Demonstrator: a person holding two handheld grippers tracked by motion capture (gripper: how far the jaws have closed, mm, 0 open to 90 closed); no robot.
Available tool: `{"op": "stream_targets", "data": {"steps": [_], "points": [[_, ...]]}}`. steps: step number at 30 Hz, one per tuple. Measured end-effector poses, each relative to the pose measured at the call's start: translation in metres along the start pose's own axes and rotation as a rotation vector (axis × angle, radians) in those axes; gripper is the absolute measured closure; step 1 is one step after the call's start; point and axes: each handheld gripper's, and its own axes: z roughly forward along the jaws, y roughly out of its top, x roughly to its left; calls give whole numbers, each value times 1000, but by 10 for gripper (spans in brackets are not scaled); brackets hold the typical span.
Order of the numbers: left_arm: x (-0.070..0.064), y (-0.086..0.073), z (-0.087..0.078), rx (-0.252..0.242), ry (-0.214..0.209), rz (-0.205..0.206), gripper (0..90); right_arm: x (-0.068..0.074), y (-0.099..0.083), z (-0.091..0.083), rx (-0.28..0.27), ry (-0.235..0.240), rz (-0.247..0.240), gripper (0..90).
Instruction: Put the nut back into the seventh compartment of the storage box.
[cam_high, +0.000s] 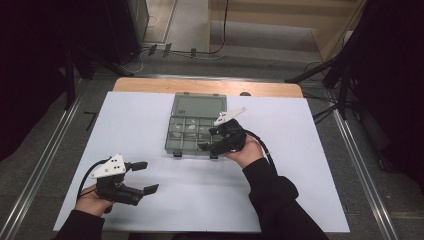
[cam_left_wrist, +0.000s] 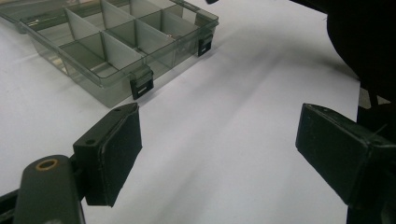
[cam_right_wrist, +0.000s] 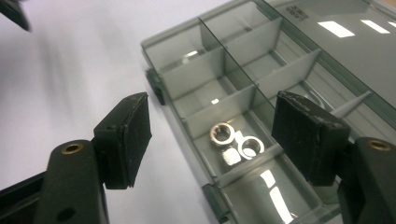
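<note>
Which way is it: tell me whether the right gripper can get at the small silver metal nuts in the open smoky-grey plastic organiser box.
Probably yes. The right gripper hangs open over the small silver metal nuts; the smoky-grey plastic organiser box is open, though compartment walls crowd them.

Smoky grey organizer box (cam_high: 196, 125) (black latches); silver nuts (cam_right_wrist: 236, 142); white table (cam_high: 150, 140).
</note>
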Motion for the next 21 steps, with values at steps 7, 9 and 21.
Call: {"op": "stream_targets", "data": {"steps": [7, 9, 21], "points": [[0, 0, -1, 1, 1, -4, 147, 4, -6, -16, -64, 56, 8, 253], [0, 0, 0, 1, 0, -4, 147, 6, -9, -19, -75, 65, 11, 239], [1, 0, -1, -1, 2, -8, 147, 22, -29, -41, -109, 78, -38, 230]]}}
